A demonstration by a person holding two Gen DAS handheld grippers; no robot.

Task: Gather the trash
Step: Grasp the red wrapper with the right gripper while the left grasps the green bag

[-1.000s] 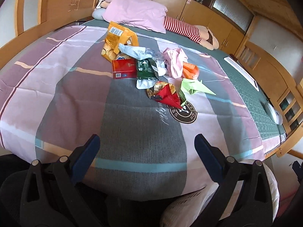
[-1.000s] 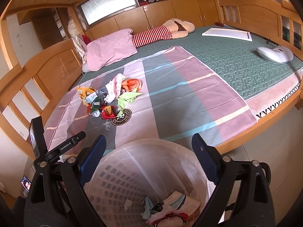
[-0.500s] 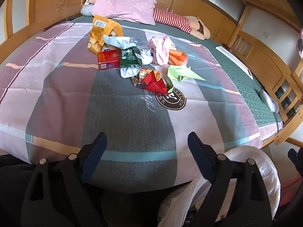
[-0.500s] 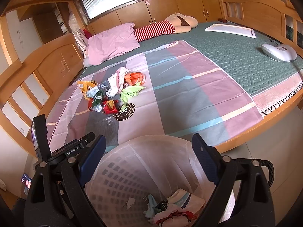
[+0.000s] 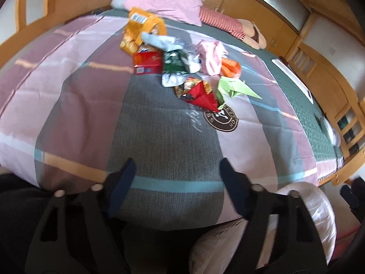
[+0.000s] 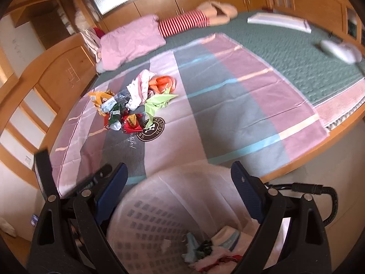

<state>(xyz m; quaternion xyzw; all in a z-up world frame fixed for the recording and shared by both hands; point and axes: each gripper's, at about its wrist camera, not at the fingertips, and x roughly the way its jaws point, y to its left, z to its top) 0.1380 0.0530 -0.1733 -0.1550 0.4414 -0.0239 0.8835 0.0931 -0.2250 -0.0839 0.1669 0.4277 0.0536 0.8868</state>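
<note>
- the trash pile sits bunched in the middle of the striped bedspread, well up the bed from its near edge: an orange snack bag, a red box, a green wrapper, a red foil wrapper, a green folded paper, plus pink and orange scraps behind.
- the lined waste bin stands on the floor just off the bed's near edge, with a few scraps already lying in its bottom.
- i'd say this is the gap between drops: some rubbish is binned, most is still on the bed, so the step in hand looks like going for another piece.
- the next move calls for a long reach across bare cloth to the closest bits, likely the red foil wrapper or the green folded paper, then a pinch low enough to catch thin crinkly stuff without snagging the bedspread.
- the left gripper hangs over the near edge of the bedspread; its jaws have just been closing to a middling gap, with nothing between them and nothing touched.
- the right gripper hovers above the bin's mouth, jaws spread wide and empty, touching nothing i can see.
</note>
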